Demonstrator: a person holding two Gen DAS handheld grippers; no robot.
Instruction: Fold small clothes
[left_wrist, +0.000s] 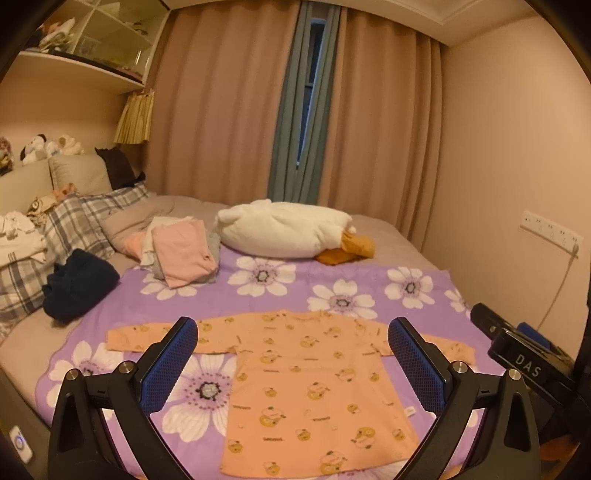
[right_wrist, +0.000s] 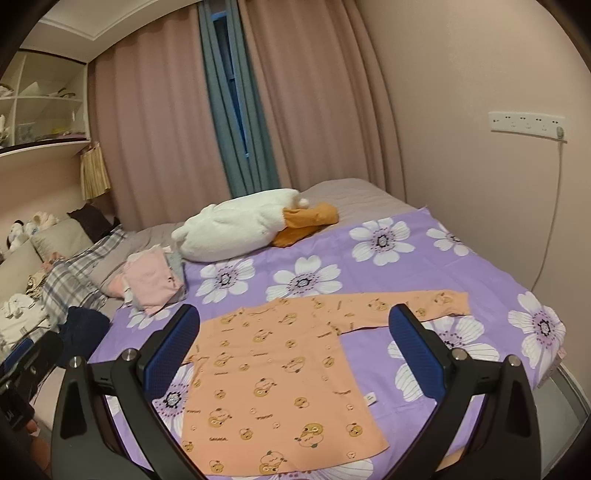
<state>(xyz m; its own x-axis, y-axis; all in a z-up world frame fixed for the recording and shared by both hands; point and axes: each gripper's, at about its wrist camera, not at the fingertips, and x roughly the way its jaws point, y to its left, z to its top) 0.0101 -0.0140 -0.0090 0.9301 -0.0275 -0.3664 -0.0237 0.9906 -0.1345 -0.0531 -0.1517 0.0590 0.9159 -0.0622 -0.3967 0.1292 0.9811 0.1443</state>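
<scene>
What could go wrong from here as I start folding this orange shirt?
The orange long-sleeved shirt lies flat on the purple floral blanket, which is loose cloth; a low pinch by the left tool or right tool might catch both layers. Both tools are open and close together, so crossing sleeves could knock them together. The hem sits near the bed's edge and may slide off.

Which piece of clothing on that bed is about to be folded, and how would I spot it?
Find the purple blanket with white flowers covering the bed. Lying flat on its near end, sleeves spread wide, is an orange long-sleeved shirt. Unlike the folded pink clothes and the dark blue heap farther back, it is unfolded and printed with small cartoon animals.
</scene>
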